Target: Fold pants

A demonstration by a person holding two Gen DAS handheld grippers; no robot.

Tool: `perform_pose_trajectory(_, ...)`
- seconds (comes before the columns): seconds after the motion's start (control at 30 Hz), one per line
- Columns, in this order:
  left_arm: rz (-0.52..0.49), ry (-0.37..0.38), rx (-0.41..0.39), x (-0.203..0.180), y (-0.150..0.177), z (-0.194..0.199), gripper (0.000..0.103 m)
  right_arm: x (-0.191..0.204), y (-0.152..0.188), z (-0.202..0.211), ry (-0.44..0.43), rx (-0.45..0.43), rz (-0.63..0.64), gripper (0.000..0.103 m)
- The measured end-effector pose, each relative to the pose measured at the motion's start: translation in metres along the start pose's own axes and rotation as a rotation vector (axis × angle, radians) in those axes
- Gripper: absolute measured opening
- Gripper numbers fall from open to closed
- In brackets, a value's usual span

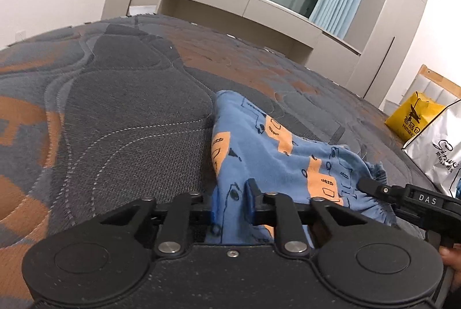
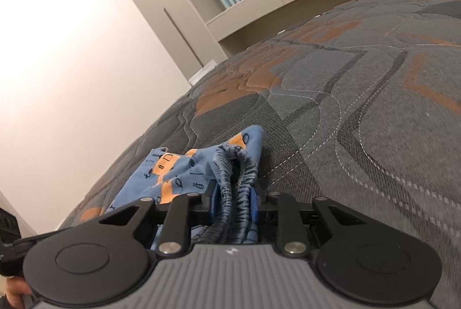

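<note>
Small blue pants (image 1: 276, 153) with orange patches and dark line drawings lie bunched on a grey and orange quilted mattress (image 1: 121, 113). My left gripper (image 1: 230, 202) is shut on a fold of the blue cloth close to the mattress. The right gripper (image 1: 371, 188) shows at the right of the left wrist view, at the gathered waistband. In the right wrist view my right gripper (image 2: 234, 205) is shut on the dark ruffled elastic waistband (image 2: 230, 173) of the pants (image 2: 178, 173), which trail off to the left.
The mattress (image 2: 360, 95) stretches far ahead in both views. A yellow bag (image 1: 413, 116) and a silver bag (image 1: 438, 147) stand at the right mattress edge. Beige cabinets (image 1: 259, 9), a window with blue curtains and white walls lie beyond.
</note>
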State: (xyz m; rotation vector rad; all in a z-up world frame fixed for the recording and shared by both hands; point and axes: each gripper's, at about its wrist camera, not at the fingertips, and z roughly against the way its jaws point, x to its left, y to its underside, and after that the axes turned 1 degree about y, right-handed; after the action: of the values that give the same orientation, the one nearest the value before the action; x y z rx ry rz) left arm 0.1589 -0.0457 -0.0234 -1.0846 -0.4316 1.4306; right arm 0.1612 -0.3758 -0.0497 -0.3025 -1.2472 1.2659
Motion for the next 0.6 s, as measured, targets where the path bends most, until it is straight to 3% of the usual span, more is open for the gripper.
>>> perform_pose_trajectory(0.2,-0.023,0.021,0.015,0.000,-0.011,0.014,0.015,0.020,0.009,0.027,-0.009,-0.089,0.038,0.018)
perform_pose_trajectory(0.3,-0.066,0.017,-0.017,0.000,-0.025,0.019,0.015,0.036,0.009,0.035,-0.017,-0.131,0.065,0.018)
perform_pose_trajectory(0.6,-0.080,-0.026,-0.083,0.033,-0.066,0.023,0.015,0.078,-0.018,0.000,-0.040,-0.130,0.124,0.018)
